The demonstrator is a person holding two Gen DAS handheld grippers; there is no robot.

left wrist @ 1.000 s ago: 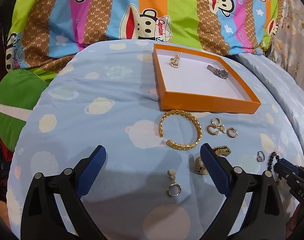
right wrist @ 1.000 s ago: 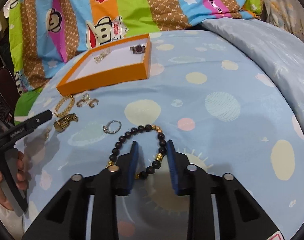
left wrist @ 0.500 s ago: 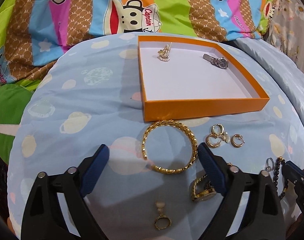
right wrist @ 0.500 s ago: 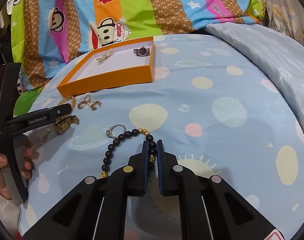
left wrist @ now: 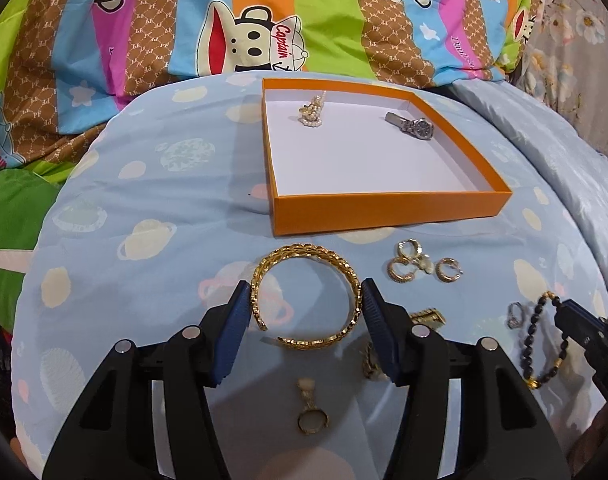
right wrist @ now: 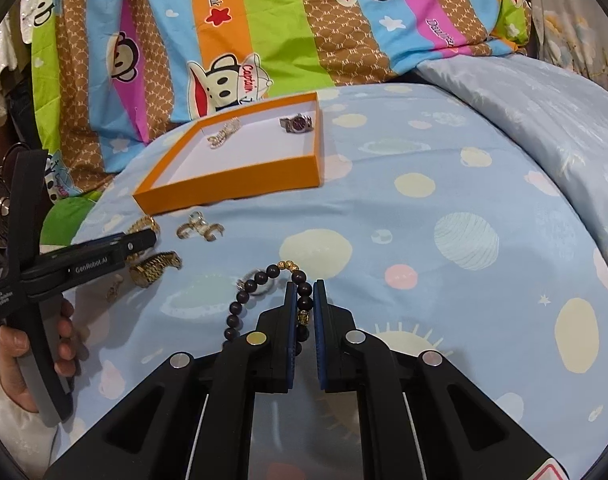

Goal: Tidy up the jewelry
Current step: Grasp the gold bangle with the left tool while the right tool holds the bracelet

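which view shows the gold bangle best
The left wrist view. There the gold bangle lies whole on the sheet between the open left gripper fingers, below the orange box. In the right wrist view only a sliver of it shows behind the left gripper.

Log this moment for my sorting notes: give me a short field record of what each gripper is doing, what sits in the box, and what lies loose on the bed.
left gripper: open, fingers either side of the gold bangle
right gripper: shut on the black bead bracelet
orange box: holds a pearl piece and a silver watch
loose on the blue bedspread: gold hoop earrings, gold watch, silver ring, pendant ring
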